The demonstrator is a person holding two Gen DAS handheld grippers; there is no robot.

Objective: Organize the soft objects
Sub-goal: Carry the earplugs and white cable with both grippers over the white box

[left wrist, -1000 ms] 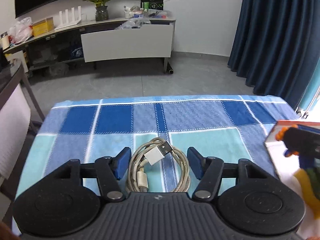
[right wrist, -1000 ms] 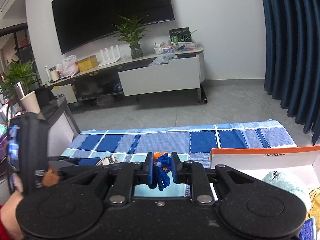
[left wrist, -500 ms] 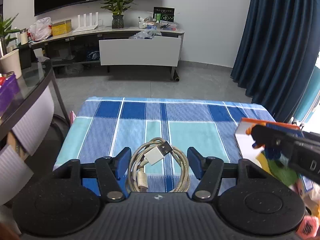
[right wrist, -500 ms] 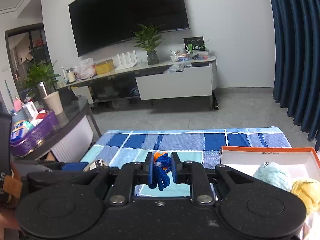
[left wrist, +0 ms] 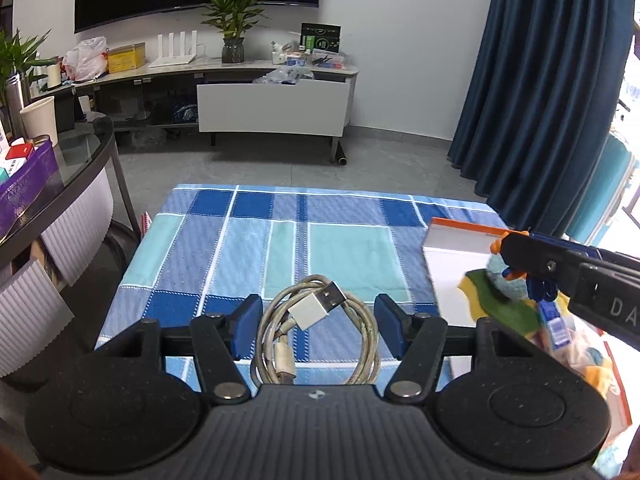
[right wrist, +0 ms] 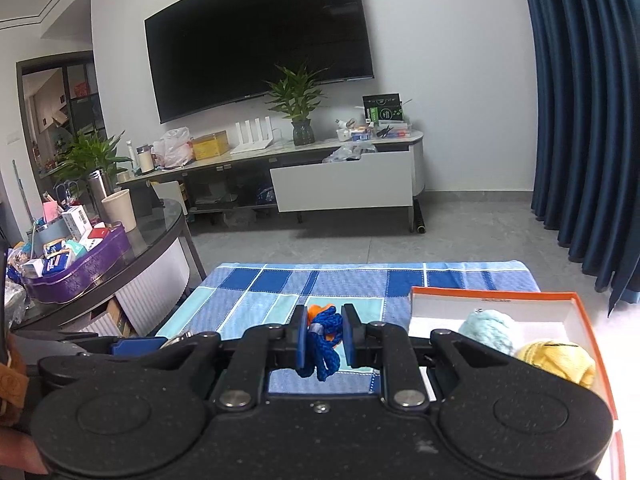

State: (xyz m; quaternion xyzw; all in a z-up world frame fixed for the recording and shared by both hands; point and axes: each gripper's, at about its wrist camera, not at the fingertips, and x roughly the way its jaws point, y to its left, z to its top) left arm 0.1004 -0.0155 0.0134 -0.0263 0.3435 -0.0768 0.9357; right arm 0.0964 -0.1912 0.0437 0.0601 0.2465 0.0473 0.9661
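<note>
My left gripper (left wrist: 318, 314) is shut on a coiled beige USB cable (left wrist: 370, 344), held above the blue checked cloth (left wrist: 224, 248). Between the pads of my right gripper (right wrist: 323, 332) hangs a blue cord (right wrist: 326, 354) with an orange piece (right wrist: 316, 310); the gripper is shut on it. In the left wrist view the right gripper (left wrist: 510, 258) hovers over the orange-rimmed white box (left wrist: 460, 236), the cord (left wrist: 540, 290) and a blue tag dangling from it. The box (right wrist: 492, 294) holds a teal yarn ball (right wrist: 486, 330) and a yellow one (right wrist: 556, 364).
A round glass table (right wrist: 160, 240) with a purple tray of small boxes stands to the left. Beyond the checked table lie grey floor, a TV cabinet (right wrist: 344, 188) with a plant, and dark blue curtains (right wrist: 580, 120) on the right.
Both grippers have risen and drawn back from the table, each keeping its load. In the left wrist view the right gripper has come further in over the box.
</note>
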